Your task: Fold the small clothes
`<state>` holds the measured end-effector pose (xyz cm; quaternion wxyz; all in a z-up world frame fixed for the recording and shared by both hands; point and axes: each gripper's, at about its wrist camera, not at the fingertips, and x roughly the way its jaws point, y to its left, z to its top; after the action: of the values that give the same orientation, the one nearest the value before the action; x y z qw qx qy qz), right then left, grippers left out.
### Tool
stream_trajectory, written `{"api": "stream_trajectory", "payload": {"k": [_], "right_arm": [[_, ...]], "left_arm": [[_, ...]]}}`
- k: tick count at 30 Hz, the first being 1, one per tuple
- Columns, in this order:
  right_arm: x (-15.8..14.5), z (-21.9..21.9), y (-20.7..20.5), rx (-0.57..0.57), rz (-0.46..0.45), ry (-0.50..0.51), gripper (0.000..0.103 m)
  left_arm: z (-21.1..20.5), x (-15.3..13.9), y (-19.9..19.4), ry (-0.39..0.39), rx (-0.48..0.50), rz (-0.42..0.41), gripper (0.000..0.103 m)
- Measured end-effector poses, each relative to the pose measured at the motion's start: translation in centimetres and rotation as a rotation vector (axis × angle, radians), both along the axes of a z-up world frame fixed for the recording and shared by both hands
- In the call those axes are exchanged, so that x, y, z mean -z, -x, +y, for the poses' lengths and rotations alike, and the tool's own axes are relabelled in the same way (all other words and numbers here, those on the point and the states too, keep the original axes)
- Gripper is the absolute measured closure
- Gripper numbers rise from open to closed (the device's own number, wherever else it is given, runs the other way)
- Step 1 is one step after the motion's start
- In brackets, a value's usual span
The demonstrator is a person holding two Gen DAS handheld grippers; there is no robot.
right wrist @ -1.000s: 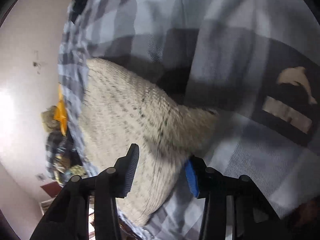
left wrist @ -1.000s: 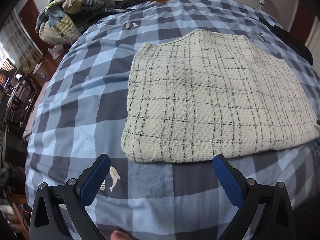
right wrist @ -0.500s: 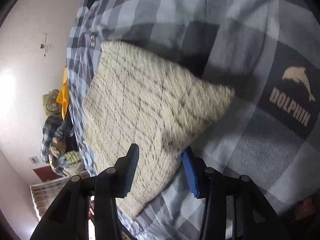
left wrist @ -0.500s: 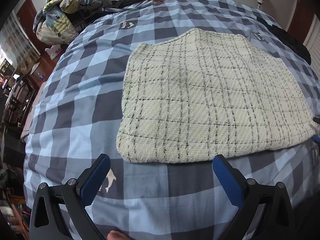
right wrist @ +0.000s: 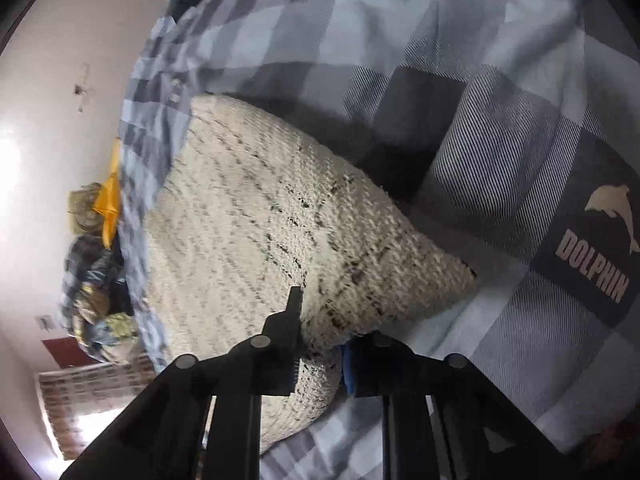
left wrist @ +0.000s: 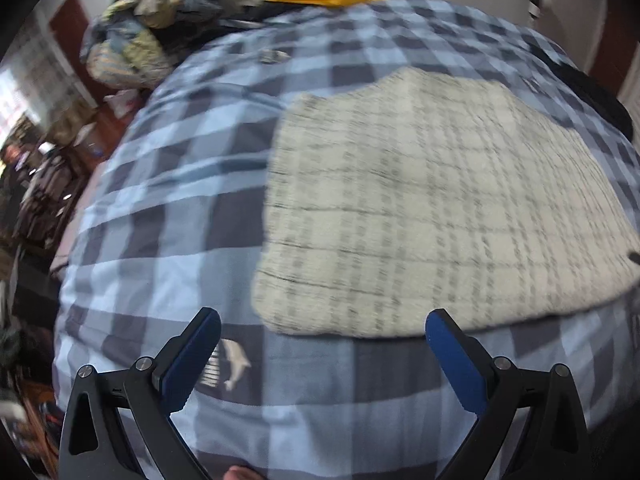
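Right gripper [right wrist: 320, 354] is clamped on a corner of the cloth [right wrist: 256, 240], its jaws pressed together with the cream weave bunched between them. I hold it at the corner because, as I judge it, that is the point from which one side can be lifted and carried over to start a fold. My left gripper [left wrist: 322, 354] hangs above the bed [left wrist: 168, 184] with its jaws wide apart and nothing in them, just short of the cloth's near edge (the left-wrist view is blurred, so the exact gap is hard to read). It seems placed to take the near left corner next.

In the left view the cloth [left wrist: 432, 200] lies flat and spread on the checked cover, its left and near edges fully visible. Bare cover runs all along its left and near sides, so there is room to drag or flip. A pile of clothes [left wrist: 148, 36] sits well apart at the far corner.
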<state>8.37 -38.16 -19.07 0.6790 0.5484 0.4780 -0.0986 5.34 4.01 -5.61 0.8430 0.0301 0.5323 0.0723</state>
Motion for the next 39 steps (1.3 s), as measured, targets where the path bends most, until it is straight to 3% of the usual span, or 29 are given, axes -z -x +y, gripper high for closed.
{"api": "stream_trajectory", "payload": {"k": [7,11,17,21,23,26,28,31,33,36,39], "right_arm": [[-3.1,0.1,2.1,0.058,-0.138,0.035,0.096],[-3.9,-0.5,3.8,0.067,-0.147,0.010,0.097],[-7.1,-3.7,5.7,0.085,-0.158,0.073,0.097],[-11.0,-2.7,4.2,0.019,-0.189,0.248,0.097],[-12.6,-0.7,2.8,-0.036,-0.238,0.289,0.097],[-16.9,5.8,-0.6,-0.199,-0.345,0.430,0.097],[-19.3,12.5,-2.8,-0.342,-0.431,0.494,0.096],[-19.7,21.1,-5.0,-0.524,-0.494,0.518,0.096],[-18.1,28.1,-6.1,-0.682,-0.508,0.532,0.096],[-13.5,35.6,-5.9,-0.882,-0.493,0.531,0.096],[-6.9,40.1,-6.5,-1.045,-0.365,0.494,0.090]], "left_arm": [[4.2,-1.0,0.9,-0.074,-0.155,-0.073,0.000],[5.6,-1.1,1.3,-0.075,-0.188,-0.074,0.000],[5.9,-2.4,1.6,-0.025,-0.184,-0.120,0.000],[6.1,-3.3,1.5,0.052,-0.185,-0.144,0.000],[6.2,-3.8,1.5,0.079,-0.190,-0.159,0.000],[7.0,-4.5,1.9,0.118,-0.217,-0.191,0.000],[7.8,-4.9,2.1,0.144,-0.244,-0.209,0.000],[9.4,-5.7,2.6,0.160,-0.302,-0.252,0.000],[10.4,-6.0,3.0,0.150,-0.341,-0.280,0.000],[11.5,-6.1,3.3,0.143,-0.383,-0.296,0.000],[11.9,-5.5,2.9,0.161,-0.390,-0.276,0.000]]}}
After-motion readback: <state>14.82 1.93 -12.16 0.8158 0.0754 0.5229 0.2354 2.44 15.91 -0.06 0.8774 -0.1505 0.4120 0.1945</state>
